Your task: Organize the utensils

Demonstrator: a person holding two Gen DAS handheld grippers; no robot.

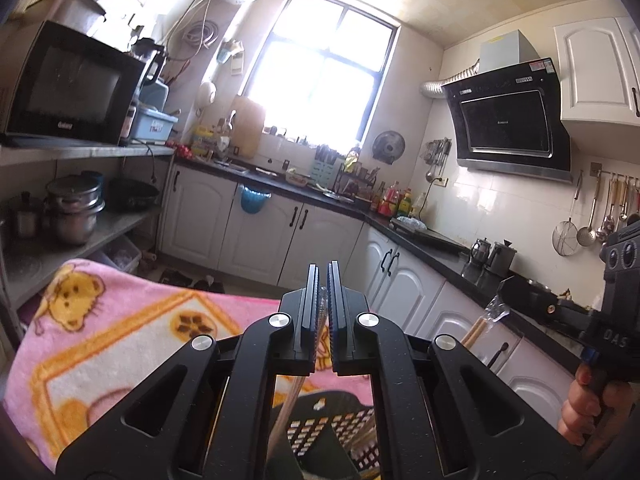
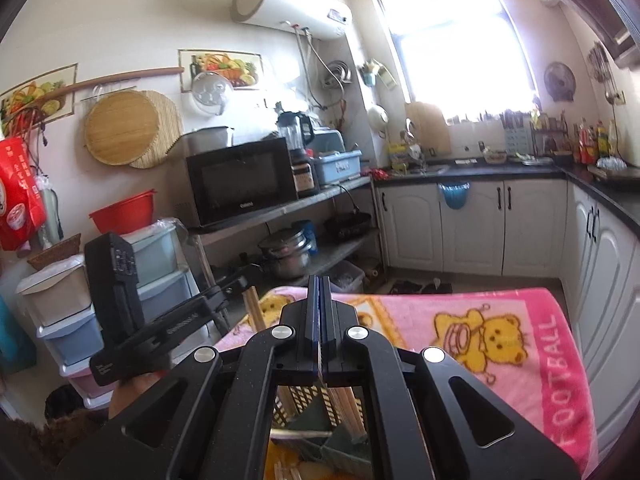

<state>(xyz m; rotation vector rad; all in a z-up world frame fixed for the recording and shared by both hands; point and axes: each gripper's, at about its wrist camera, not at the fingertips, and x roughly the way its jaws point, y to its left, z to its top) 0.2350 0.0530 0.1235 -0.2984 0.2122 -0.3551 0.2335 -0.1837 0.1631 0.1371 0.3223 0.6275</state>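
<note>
My left gripper (image 1: 324,276) is shut on a bundle of wooden chopsticks (image 1: 286,408) that hangs down under its jaws. Beneath it a black perforated basket (image 1: 344,420) rests on a pink bear-print towel (image 1: 120,340). In the right wrist view my right gripper (image 2: 319,284) is shut on another bundle of chopsticks (image 2: 352,412), which hangs over the same basket (image 2: 308,400). The chopsticks (image 1: 476,332) held by the right gripper (image 1: 505,294) carry a clear plastic wrapper. The left gripper (image 2: 230,294) shows at the left with its chopsticks (image 2: 253,308) sticking up.
The towel (image 2: 520,328) covers a table in a kitchen. White cupboards and a dark L-shaped counter (image 1: 420,236) stand beyond it. A shelf rack with a microwave (image 2: 244,184) and pots is on the left, with stacked plastic drawers (image 2: 64,304) nearer. A person's hand (image 1: 588,408) grips the right handle.
</note>
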